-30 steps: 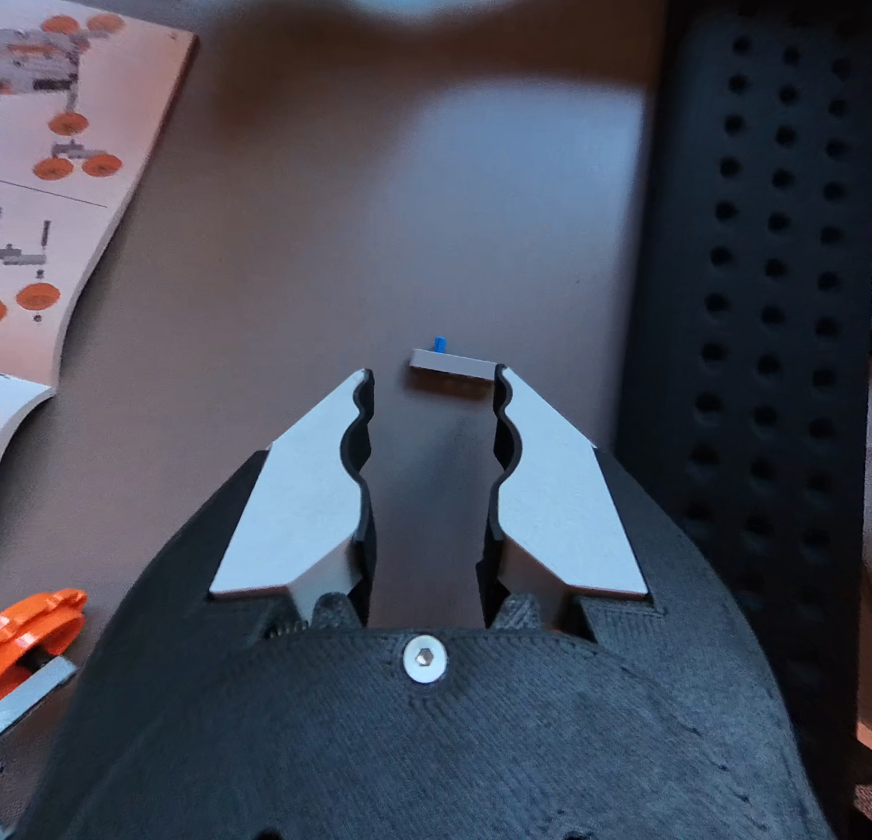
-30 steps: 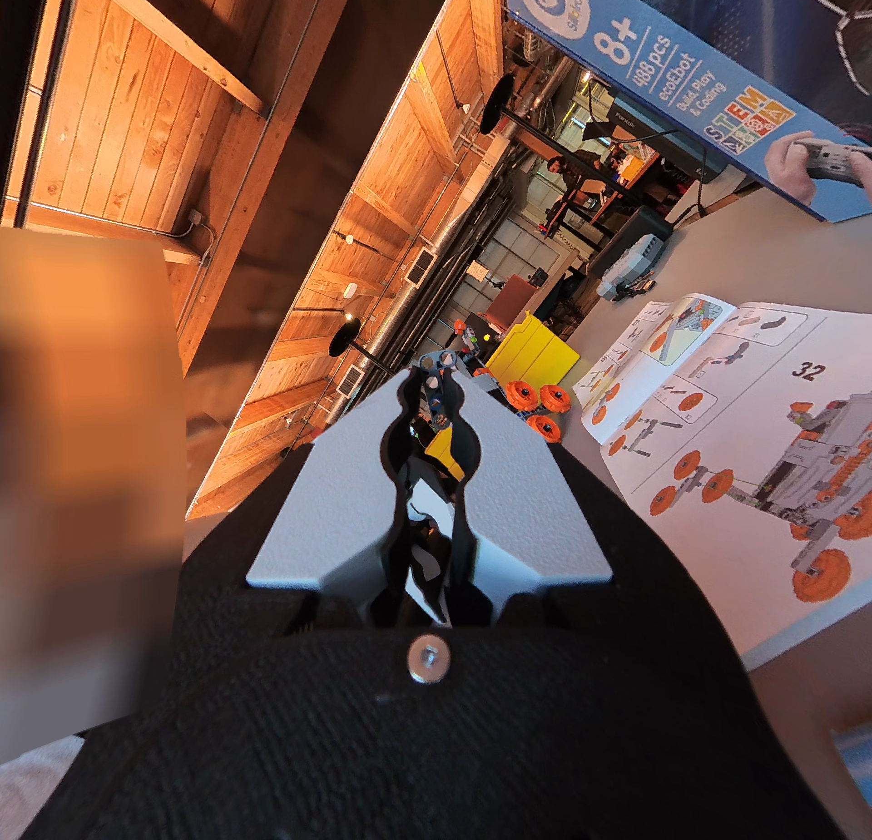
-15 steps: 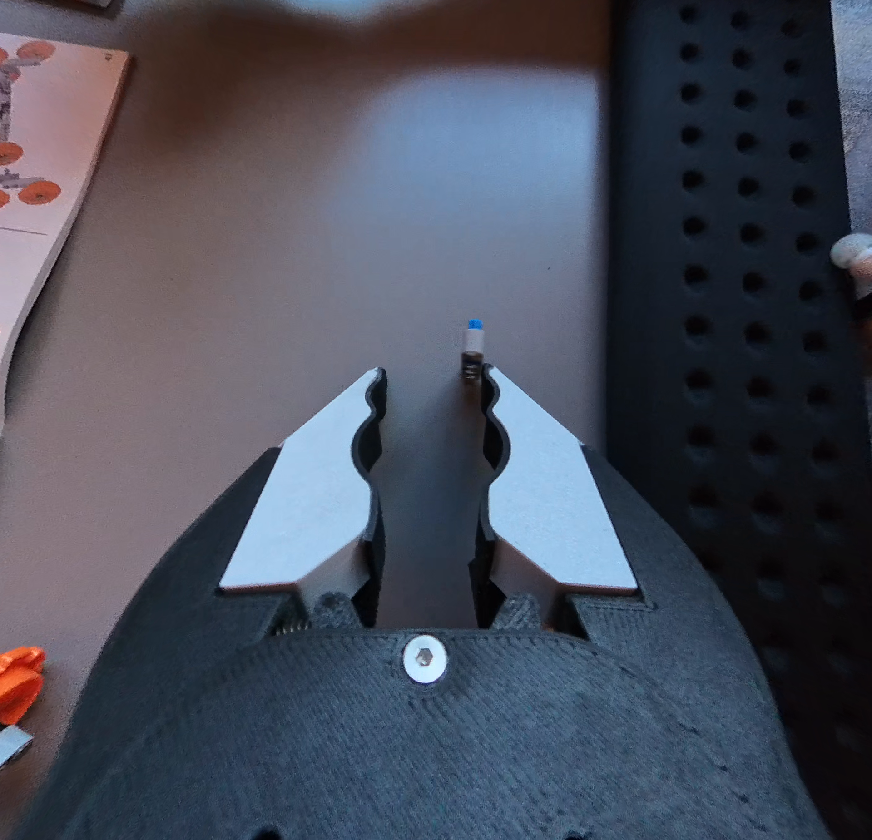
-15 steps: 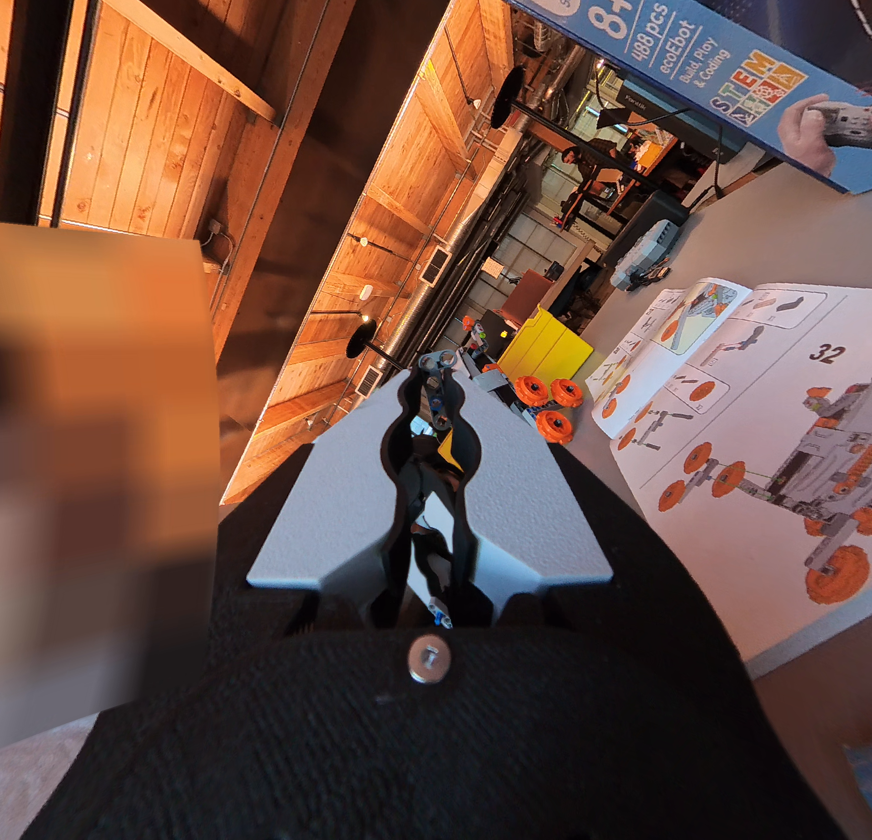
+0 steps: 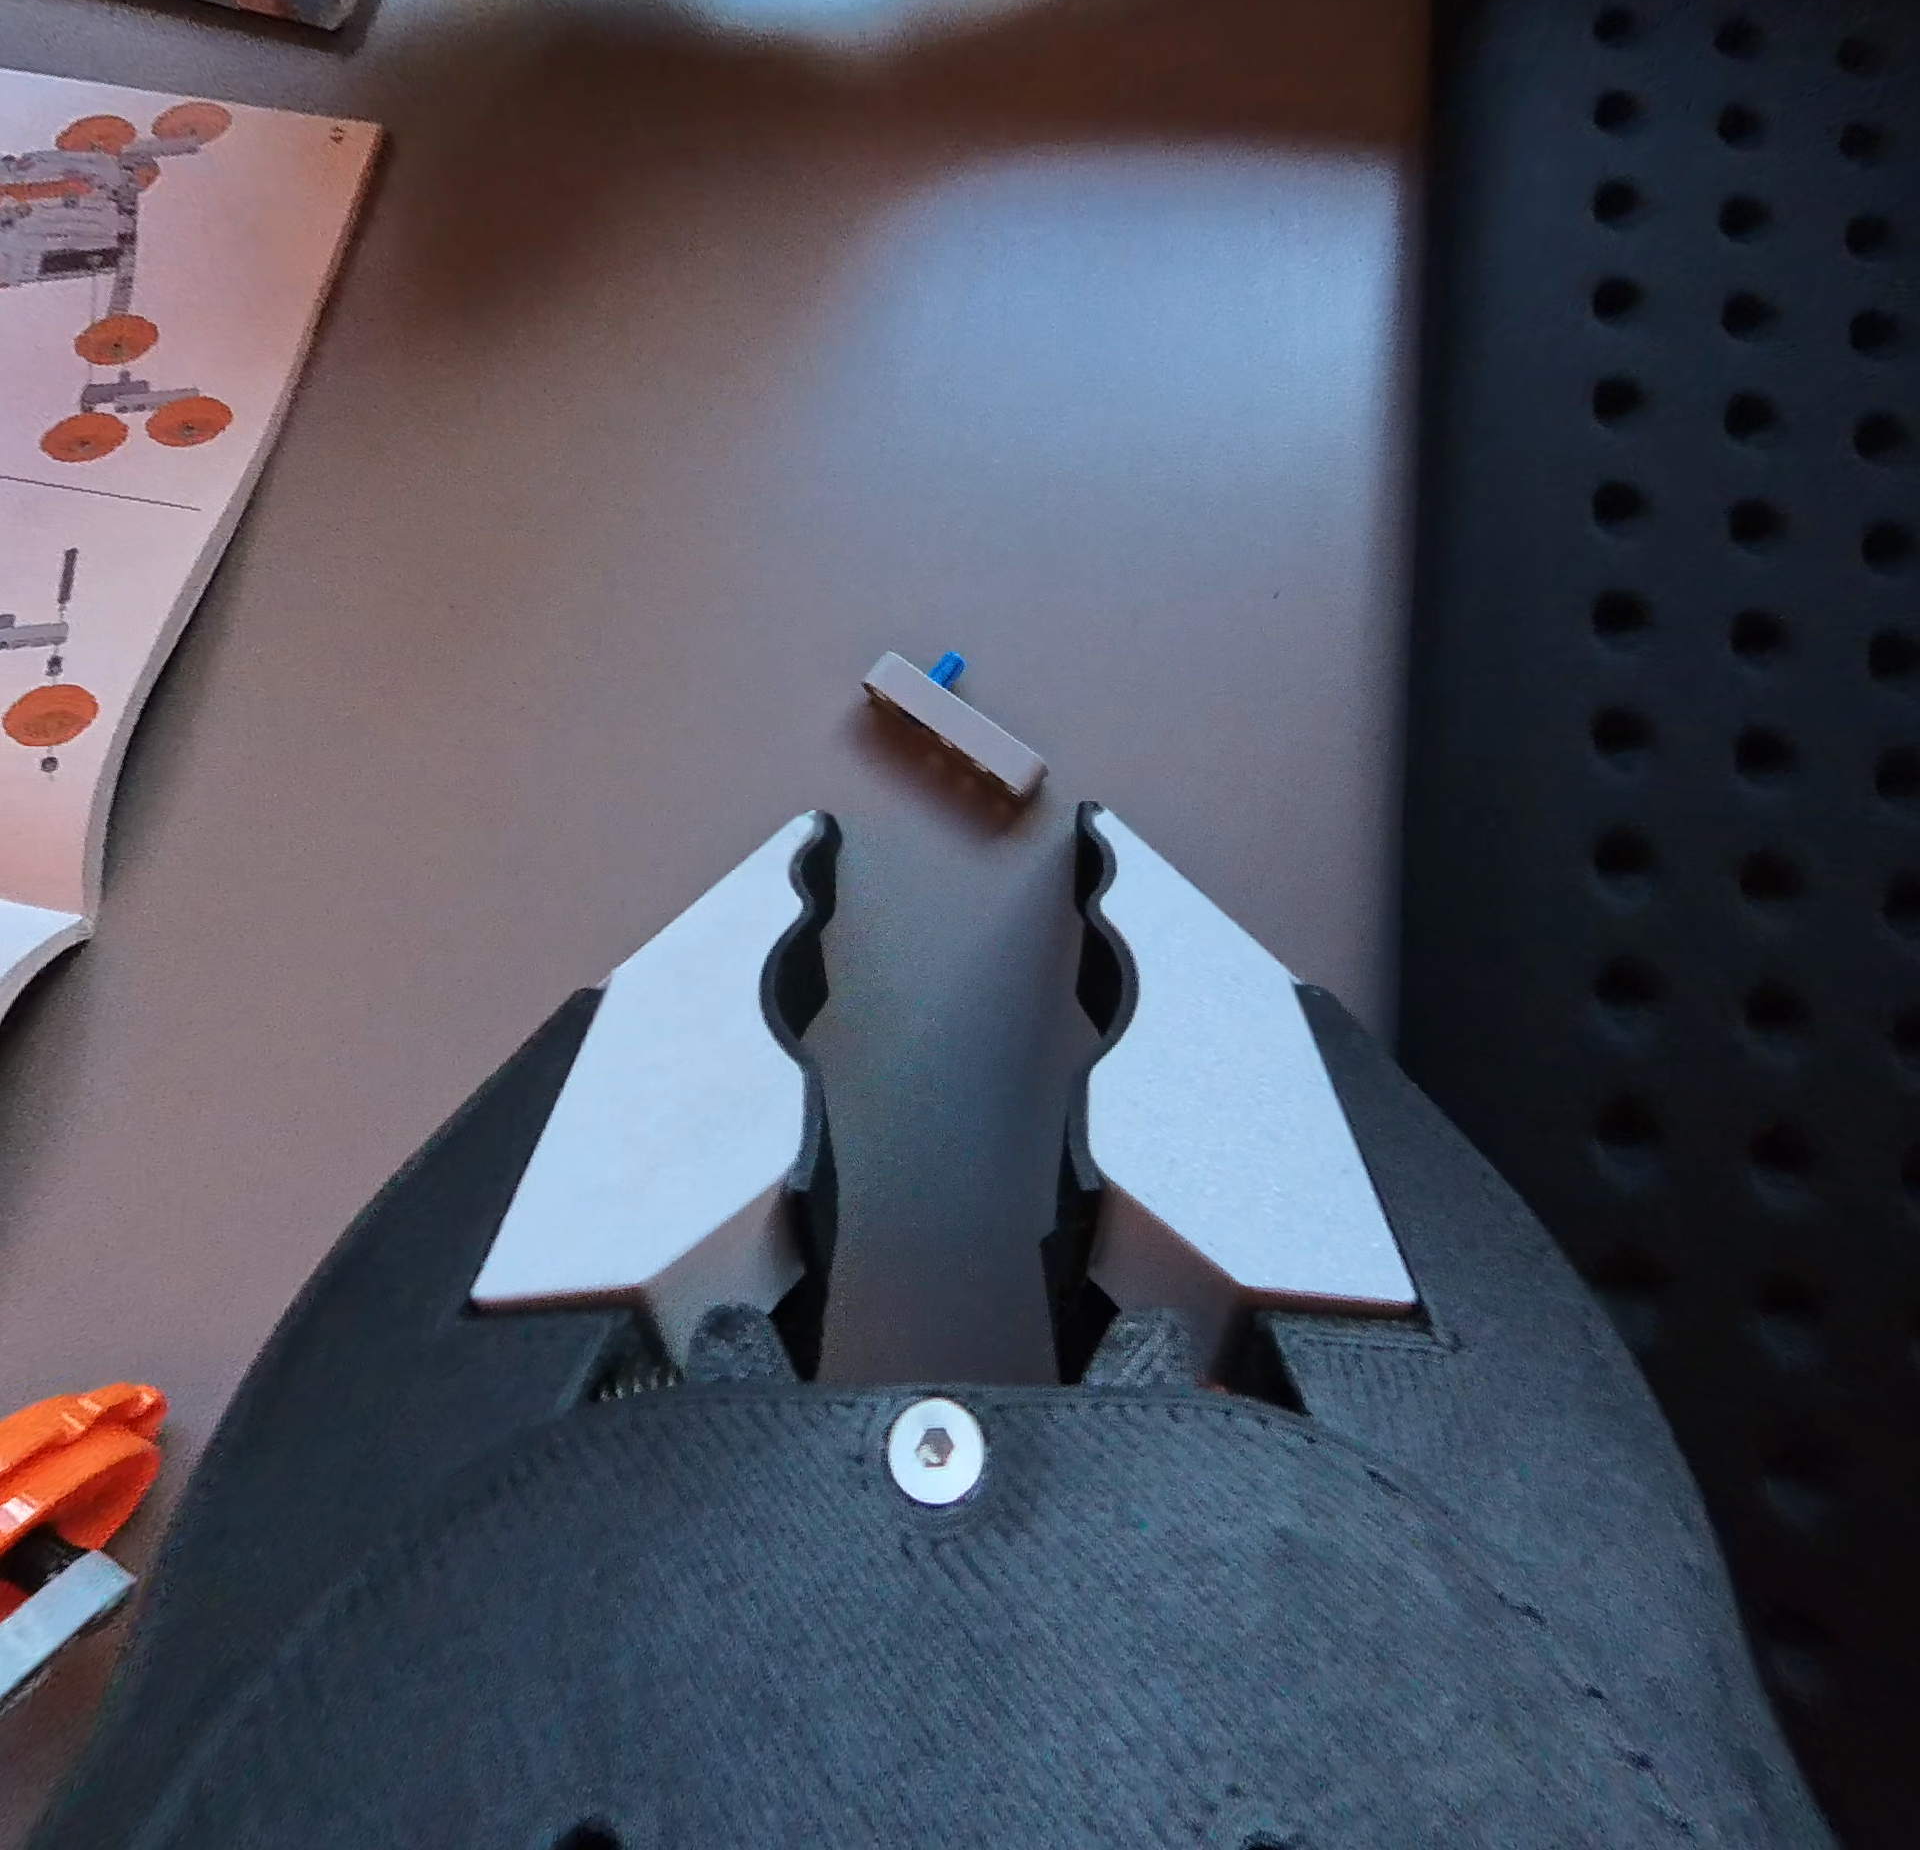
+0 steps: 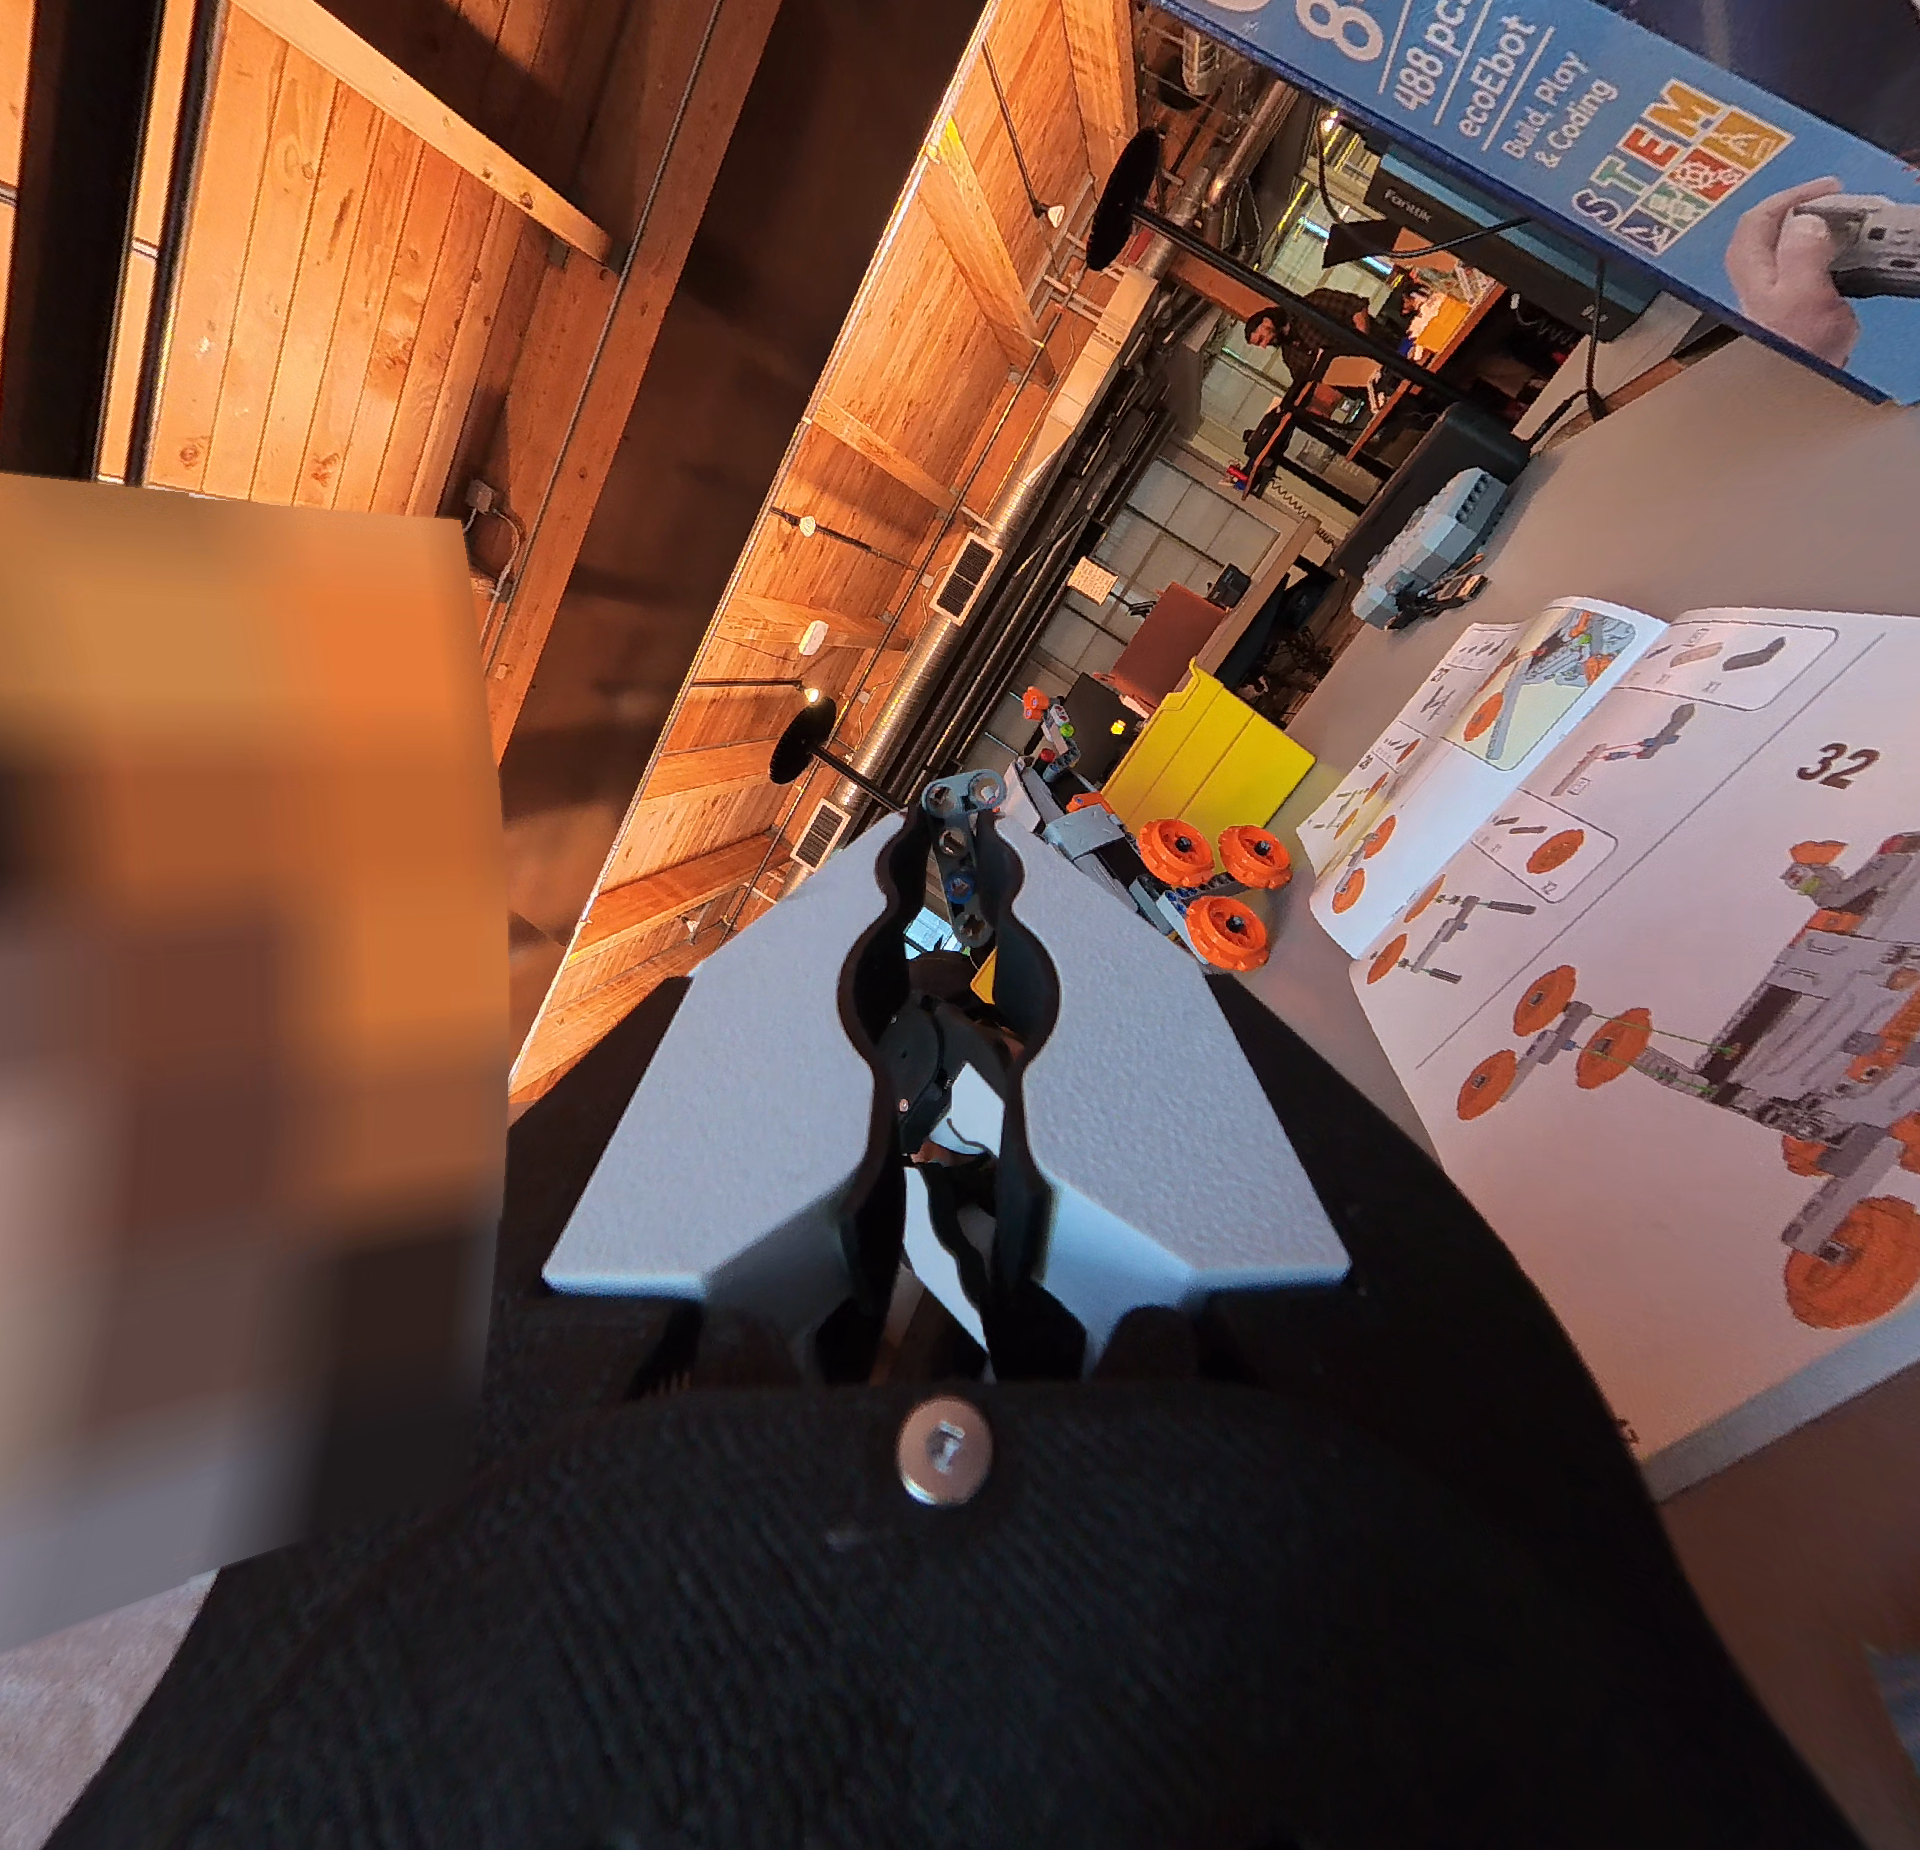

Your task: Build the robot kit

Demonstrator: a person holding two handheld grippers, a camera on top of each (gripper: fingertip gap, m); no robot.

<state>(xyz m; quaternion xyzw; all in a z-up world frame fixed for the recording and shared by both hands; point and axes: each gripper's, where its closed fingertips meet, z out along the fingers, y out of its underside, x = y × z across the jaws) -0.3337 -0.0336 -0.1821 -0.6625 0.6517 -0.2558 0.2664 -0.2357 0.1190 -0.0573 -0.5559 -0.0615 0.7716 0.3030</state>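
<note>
a black perforated panel (image 5: 1704, 657) is lying right of the left gripper (image 5: 954, 826), whose jaws are gaping wide and empty – a grey beam (image 5: 954, 738) with a blue pin (image 5: 947, 667) is sitting just ahead. the right gripper (image 6: 964, 844) is pinching a thin grey link (image 6: 960, 844) – manual (image 6: 1621, 969) lying to its right.

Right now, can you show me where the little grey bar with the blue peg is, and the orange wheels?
little grey bar (image 5: 956, 738), left wrist view, on the middle of its top face.
blue peg (image 5: 947, 667), left wrist view, on the stub sticking out.
orange wheels (image 6: 1176, 851), right wrist view, on the leftmost wheel's face.
</note>
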